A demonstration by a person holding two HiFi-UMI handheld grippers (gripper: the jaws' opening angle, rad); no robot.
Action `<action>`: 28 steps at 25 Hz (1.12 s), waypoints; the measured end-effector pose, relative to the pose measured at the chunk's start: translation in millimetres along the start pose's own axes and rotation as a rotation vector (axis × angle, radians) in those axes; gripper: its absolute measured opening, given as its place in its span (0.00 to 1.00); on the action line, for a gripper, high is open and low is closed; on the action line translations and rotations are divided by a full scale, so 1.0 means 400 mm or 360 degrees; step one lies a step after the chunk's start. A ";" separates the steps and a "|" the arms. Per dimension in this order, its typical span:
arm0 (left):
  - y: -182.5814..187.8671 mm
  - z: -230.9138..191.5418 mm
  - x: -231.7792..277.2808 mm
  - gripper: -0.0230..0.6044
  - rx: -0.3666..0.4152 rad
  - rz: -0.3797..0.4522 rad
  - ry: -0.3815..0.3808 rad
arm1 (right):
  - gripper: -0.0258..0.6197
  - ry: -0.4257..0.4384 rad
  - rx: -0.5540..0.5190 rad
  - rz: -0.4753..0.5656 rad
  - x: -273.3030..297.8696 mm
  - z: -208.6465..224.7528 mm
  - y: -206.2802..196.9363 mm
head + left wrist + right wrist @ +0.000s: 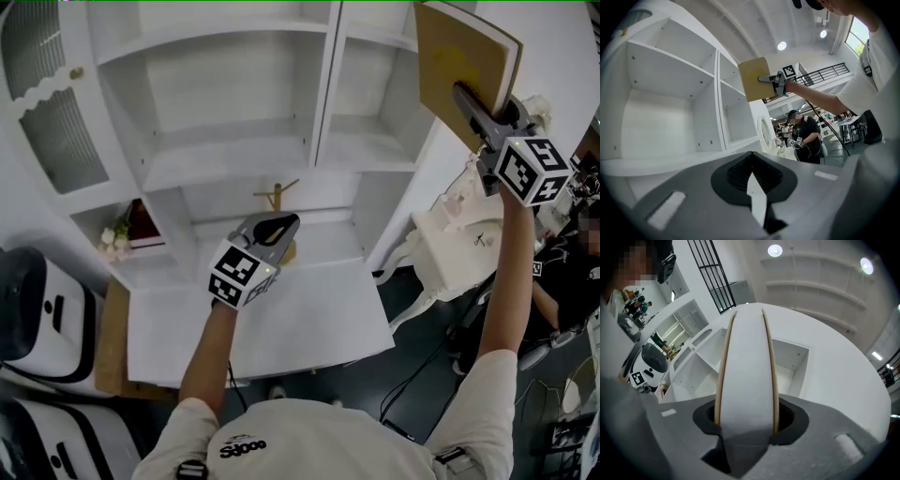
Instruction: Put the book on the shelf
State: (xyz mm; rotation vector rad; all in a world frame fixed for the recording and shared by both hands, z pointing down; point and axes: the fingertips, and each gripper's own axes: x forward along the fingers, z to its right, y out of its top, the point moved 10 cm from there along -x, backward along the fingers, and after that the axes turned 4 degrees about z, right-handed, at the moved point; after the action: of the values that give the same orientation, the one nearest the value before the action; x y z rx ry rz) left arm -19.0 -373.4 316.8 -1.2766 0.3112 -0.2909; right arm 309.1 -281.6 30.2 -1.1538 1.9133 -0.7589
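Observation:
The book [466, 61], tan-covered with white page edges, is held high at the upper right, in front of the white shelf unit [234, 141]. My right gripper [469, 98] is shut on its lower edge. In the right gripper view the book [747, 357] stands upright between the jaws of my right gripper [746, 416], with the shelf unit's compartments [787, 366] behind it. My left gripper [284, 227] hovers over the white desk with its jaws shut and nothing in them. The left gripper view shows the left gripper [751, 164], the raised book [753, 78] and the empty shelves [670, 93].
A white desk top [281, 319] lies below the shelves, with a small wooden figure [275, 197] at its back. Flowers and a red item [129, 230] fill a low left cubby. A white machine [37, 309] stands at left, a white ornate chair [450, 234] and a seated person [562, 281] at right.

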 end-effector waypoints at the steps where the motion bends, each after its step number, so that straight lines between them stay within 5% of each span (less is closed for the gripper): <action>1: -0.001 0.003 0.006 0.07 -0.0005 -0.0001 0.0009 | 0.37 0.0004 -0.0019 -0.0007 0.015 0.014 0.002; 8: -0.011 0.031 0.037 0.07 -0.0010 -0.0025 0.0037 | 0.37 0.0009 -0.0125 -0.0037 0.073 0.097 0.031; 20: 0.037 0.042 0.058 0.07 -0.0001 -0.0065 0.0161 | 0.37 0.0009 -0.0541 -0.0076 0.112 0.107 0.108; 28: 0.076 0.058 0.073 0.07 0.0006 -0.0051 0.0163 | 0.37 -0.0036 -0.1119 -0.0270 0.170 0.085 0.126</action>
State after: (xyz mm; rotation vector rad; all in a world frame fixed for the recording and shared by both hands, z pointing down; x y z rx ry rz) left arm 18.1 -355.8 291.6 -1.2664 0.3774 -0.3849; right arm 294.5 -325.7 -48.6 -1.7460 2.1465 -0.1324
